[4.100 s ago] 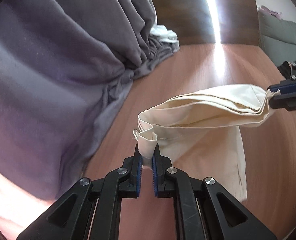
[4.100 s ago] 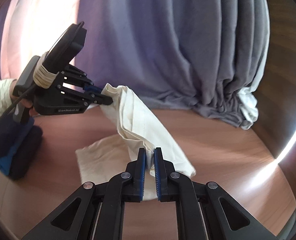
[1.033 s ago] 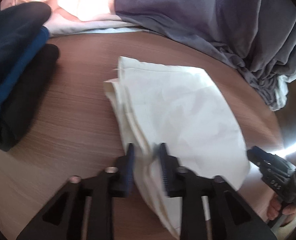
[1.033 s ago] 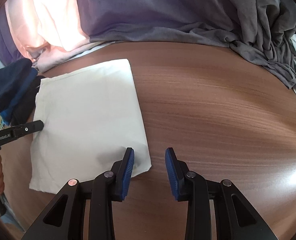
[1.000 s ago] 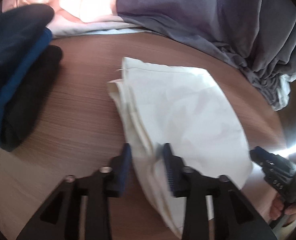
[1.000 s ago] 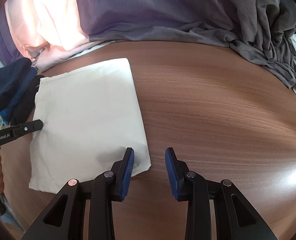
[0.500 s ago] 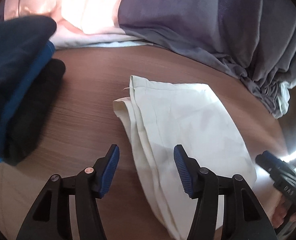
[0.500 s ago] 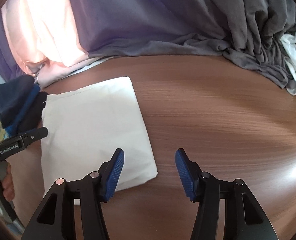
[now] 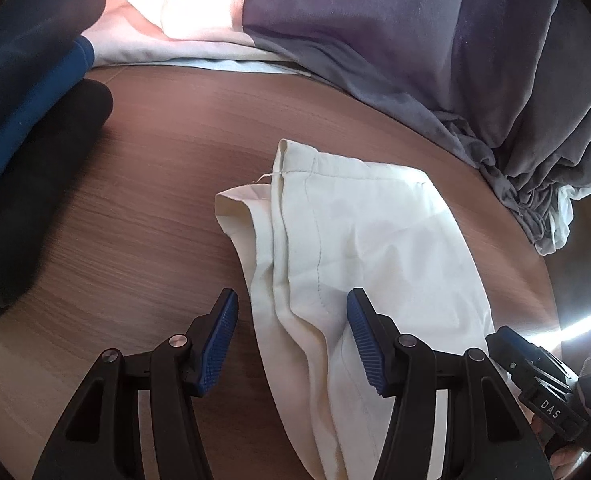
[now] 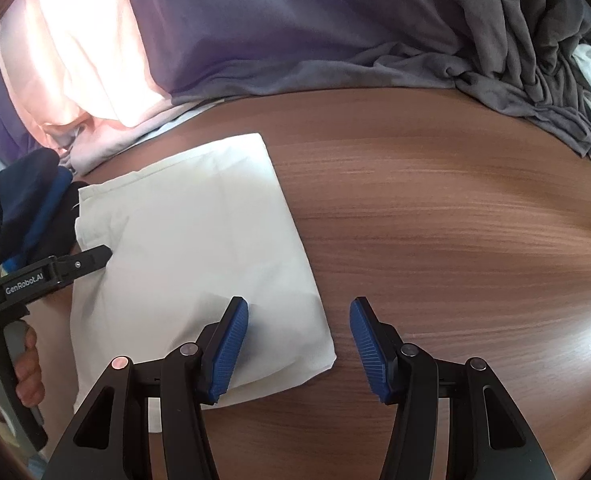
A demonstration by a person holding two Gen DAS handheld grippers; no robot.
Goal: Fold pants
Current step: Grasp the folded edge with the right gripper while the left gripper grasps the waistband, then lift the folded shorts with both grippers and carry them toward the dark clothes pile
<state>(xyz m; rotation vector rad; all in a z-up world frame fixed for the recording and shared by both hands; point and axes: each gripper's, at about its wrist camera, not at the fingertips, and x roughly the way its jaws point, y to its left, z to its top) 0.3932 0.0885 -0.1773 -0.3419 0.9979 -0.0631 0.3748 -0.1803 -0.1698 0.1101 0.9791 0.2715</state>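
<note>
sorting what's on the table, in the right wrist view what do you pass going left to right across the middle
left gripper → dark blue clothes → folded cream pants → bare wooden table → grey fabric heap

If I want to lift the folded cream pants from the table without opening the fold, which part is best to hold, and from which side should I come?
Probably the stacked edge with the seams, where the layers of the pants end together, on the side toward the dark clothes. Come in low along the table from that side, so one finger slides under the whole stack. The opposite edge looks like a smooth closed fold lying flat, harder to get under.
</note>
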